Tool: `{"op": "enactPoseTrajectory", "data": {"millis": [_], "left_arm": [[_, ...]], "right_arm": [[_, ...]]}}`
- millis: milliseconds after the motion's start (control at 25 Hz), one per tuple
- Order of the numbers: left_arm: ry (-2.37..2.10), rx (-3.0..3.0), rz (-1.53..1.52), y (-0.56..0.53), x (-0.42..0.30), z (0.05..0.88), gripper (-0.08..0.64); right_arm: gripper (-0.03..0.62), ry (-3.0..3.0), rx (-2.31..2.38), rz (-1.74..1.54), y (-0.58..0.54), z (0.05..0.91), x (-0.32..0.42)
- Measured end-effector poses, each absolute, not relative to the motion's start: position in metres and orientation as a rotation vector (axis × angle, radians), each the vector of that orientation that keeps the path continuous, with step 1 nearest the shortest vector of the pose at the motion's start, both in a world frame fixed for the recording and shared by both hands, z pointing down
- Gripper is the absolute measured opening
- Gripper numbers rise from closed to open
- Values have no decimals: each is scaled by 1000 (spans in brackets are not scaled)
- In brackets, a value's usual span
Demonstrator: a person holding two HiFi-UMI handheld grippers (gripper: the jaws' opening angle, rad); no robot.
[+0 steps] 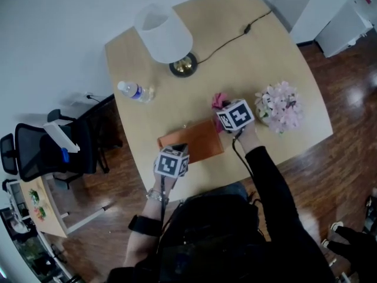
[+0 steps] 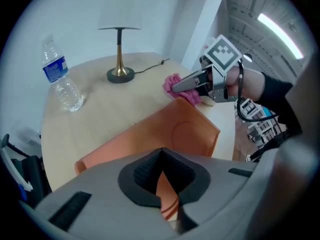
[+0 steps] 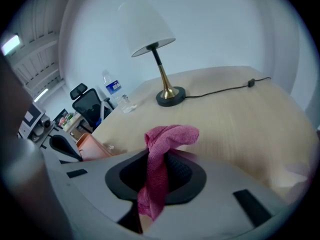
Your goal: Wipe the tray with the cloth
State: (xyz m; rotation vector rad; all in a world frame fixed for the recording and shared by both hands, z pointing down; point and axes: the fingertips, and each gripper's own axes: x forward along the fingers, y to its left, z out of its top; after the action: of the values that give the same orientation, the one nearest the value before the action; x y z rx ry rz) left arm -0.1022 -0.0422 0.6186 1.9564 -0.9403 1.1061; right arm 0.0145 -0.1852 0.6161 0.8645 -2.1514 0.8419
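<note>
Our right gripper (image 3: 157, 180) is clenched on the pink cloth (image 3: 169, 134). The pads pinch it in the middle, a bunched fold sticks out forward past the jaws, and a loose tail hangs down behind them. In the right gripper view the cloth's length runs along the jaws, and its bunched end points out over the table (image 1: 265, 58) toward the lamp (image 3: 150, 26).

From the head view, we see the cloth just at the far right corner of the orange tray (image 1: 197, 139). We cannot tell whether it touches the rim. The left gripper view shows the pink bundle right behind that corner, with the right gripper's fingers reaching in from the right.

Our left gripper (image 2: 161, 184) is closed on the tray itself. Its near edge, toward the left end, sits between the dark pads, and the orange surface spreads away from the jaws. The tray lies close to the table's near edge, in front of us. Its long axis runs left to right, with the right end swung a little farther from us than the left. Its short sides face the chair (image 1: 41, 149) on one side and the flowers (image 1: 280, 107) on the other. We cannot tell whether the tray lies fully flat.

Farther back, a water bottle (image 2: 61, 74) stands upright to the left. The lamp's brass base sits near the middle of the table, and a black cord (image 1: 235, 37) trails from it toward the far right corner.
</note>
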Motion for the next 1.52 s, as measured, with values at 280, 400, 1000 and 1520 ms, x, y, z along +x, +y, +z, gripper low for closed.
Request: {"op": "enactPoseTrajectory", "data": {"millis": [280,400,1000,1520], "left_arm": [[-913,1947,1237,-40,-103,623,2],[-908,1950,1288,-40,-104,623,3],[-889,1956,1239,-44,-105,622,3],[-873,1962,1234,-43,-103,622,3]], "right_arm": [[71,-2188,613,791,-159,641,6],[69,-2197,527,712,-143,646,4],[69,-2166,204,474,-29,640,23],[69,-2133,283,542,1,640,52]]}}
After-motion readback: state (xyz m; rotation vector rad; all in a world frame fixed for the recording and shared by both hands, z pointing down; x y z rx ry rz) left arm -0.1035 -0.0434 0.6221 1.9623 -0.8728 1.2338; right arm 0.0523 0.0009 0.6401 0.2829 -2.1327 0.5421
